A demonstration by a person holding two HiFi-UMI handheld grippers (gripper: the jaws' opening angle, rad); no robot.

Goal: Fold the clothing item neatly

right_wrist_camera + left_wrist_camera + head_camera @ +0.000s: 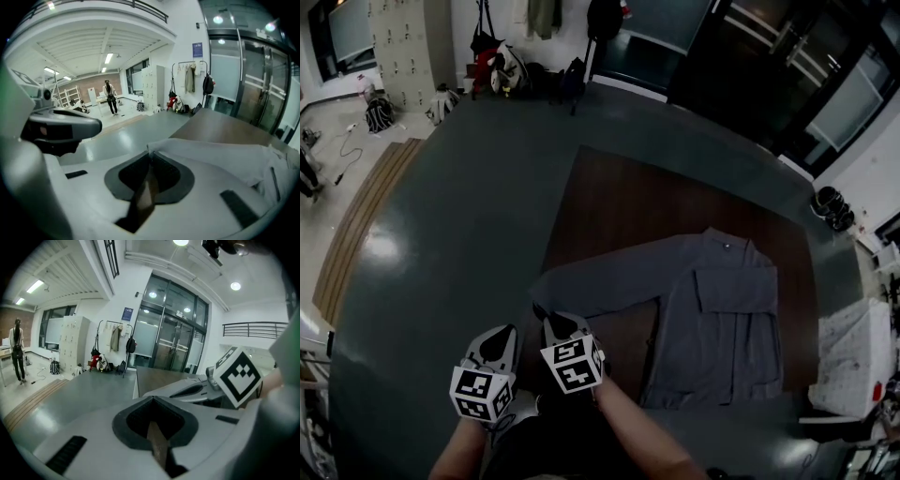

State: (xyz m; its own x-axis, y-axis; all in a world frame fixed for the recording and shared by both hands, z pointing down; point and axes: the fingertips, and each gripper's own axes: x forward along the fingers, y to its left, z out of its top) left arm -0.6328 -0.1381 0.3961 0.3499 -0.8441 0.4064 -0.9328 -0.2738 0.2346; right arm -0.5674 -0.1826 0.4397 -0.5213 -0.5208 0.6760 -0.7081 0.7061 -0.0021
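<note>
A grey long-sleeved shirt (pixel 712 319) lies flat on the brown table (pixel 609 197), collar away from me. Part of its right side is folded over the body. Its left sleeve (pixel 600 281) stretches toward the near left edge. My right gripper (pixel 555 323) is at the end of that sleeve, shut on the cuff (pixel 540 307). In the right gripper view the cloth's edge (pixel 211 157) runs straight into the closed tips of the right gripper (pixel 150 152). My left gripper (pixel 499 339) hangs just left of it over the floor, shut and empty (pixel 152 399).
The table stands on a glossy grey floor (pixel 441 262). A white cloth-covered stand (pixel 853 361) is at the right. Bags (pixel 492 66) lie by the far wall, and a black object (pixel 830 206) sits at the far right. A person (pixel 111 96) stands far off.
</note>
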